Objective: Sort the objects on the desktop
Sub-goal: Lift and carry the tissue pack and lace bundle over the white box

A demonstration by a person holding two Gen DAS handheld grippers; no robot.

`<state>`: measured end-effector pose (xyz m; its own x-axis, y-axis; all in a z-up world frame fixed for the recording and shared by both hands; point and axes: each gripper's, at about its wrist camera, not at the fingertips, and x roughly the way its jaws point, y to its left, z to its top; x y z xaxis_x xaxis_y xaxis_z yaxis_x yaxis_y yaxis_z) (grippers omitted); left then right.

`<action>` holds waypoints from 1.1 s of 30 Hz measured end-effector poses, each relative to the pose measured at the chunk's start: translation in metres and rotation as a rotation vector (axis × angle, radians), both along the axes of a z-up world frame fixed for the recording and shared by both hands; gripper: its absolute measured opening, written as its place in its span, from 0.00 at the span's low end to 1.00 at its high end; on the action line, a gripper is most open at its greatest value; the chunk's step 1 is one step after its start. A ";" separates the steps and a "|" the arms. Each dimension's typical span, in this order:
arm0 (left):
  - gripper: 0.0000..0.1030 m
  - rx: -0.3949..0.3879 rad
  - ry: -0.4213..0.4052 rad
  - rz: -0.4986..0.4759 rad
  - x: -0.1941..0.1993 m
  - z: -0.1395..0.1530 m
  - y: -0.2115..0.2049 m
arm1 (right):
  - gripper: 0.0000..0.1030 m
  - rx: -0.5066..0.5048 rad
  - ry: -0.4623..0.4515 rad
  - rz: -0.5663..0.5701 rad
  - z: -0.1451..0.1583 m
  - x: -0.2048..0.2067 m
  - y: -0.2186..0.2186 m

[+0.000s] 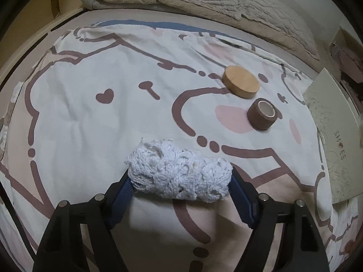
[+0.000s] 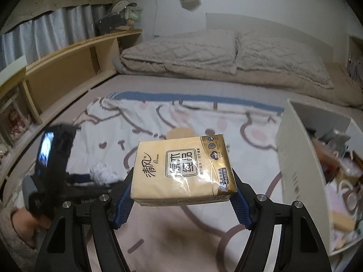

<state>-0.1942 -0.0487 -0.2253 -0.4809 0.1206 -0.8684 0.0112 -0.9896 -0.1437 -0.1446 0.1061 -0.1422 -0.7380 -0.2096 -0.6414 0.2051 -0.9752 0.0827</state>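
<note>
with the tissue pack (image 2: 183, 170) clamped crosswise in my right tongs (image 2: 181, 195), its long axis running from one blue pad to the other, the move ahead turns on the white box (image 2: 292, 158) that stands just to the right of it and a little beyond. the pack is lifted clear of the bed sheet (image 2: 204, 117), label up, and the box's open top shows a jumble of things already inside, so i judge the pack belongs there too. to reach it i would carry the pack rightward over the near wall, and i'd keep it high enough not to clip that rim.

my left tongs (image 1: 179, 181) are clenched on the white crocheted cloth (image 1: 179, 170), which bulges between the pads; whether it rests on the sheet or hangs just above it i cannot tell. from the right wrist view the left rig sits low and to the left, well apart from the box, so the right hand is plainly the nearer one for the drop.

still on the sheet beyond the cloth lie a round wooden lid (image 1: 241, 82) and, just beside it, a brown tape roll (image 1: 263, 114) on its side. they sit up and to the right of my left tongs, toward the box lid (image 1: 329, 136) at the right edge of that view.
</note>
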 end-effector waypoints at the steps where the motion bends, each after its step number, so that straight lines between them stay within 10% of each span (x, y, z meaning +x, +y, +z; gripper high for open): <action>1: 0.76 -0.001 0.003 -0.004 0.001 0.002 0.001 | 0.73 0.001 0.002 -0.001 0.005 -0.001 0.002; 33: 0.76 0.037 0.333 -0.146 0.011 0.154 0.078 | 0.73 0.183 0.140 -0.271 0.149 -0.002 0.165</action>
